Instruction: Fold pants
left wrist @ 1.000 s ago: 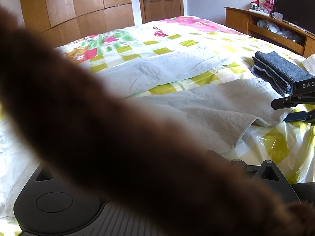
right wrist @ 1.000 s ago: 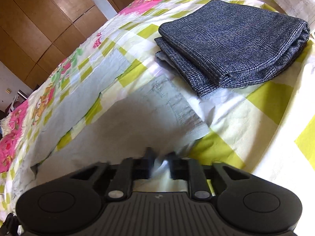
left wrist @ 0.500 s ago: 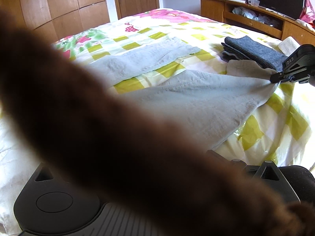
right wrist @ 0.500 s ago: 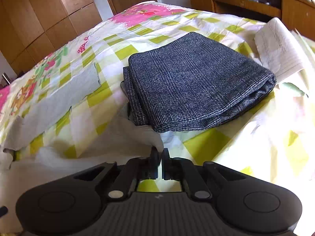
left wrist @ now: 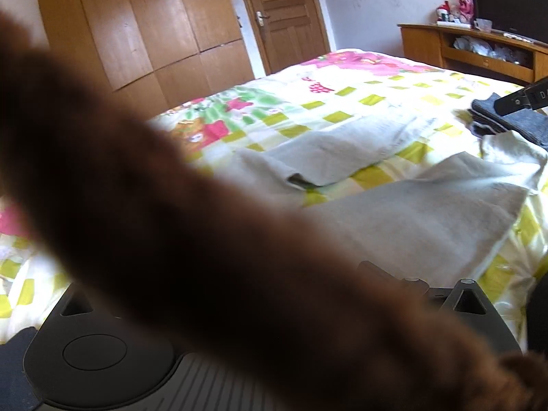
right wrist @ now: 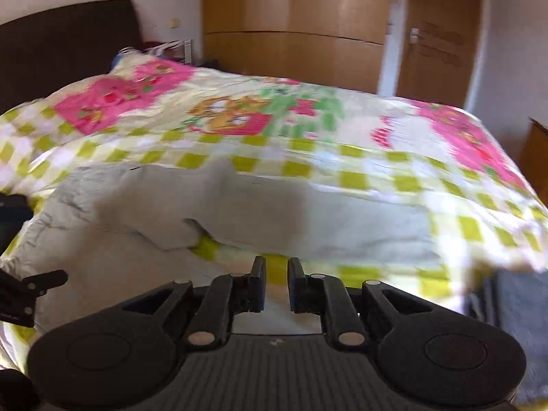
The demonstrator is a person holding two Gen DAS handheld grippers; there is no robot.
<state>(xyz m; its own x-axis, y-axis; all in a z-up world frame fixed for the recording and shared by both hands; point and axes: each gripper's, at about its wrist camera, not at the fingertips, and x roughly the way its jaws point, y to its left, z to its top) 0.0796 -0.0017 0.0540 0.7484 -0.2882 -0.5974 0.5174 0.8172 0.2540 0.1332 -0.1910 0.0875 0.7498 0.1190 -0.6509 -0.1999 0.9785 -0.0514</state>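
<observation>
Barely begun: pale grey cotton pants (right wrist: pixel 239 212) spread just ahead of the right hand-held gripper (right wrist: pixel 276 286), legs apart, unfolded on the checked bed quilt (right wrist: pixel 376 178); jaws slightly parted, empty; left hand-held gripper hidden behind a blurred brown shape (left wrist: pixel 171 239), state unreadable.

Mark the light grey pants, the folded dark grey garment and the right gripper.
Light grey pants (left wrist: pixel 428 219): left wrist view, near leg.
Folded dark grey garment (left wrist: pixel 524 125): left wrist view, top layer.
Right gripper (right wrist: pixel 276 286): right wrist view, between the fingers.
</observation>
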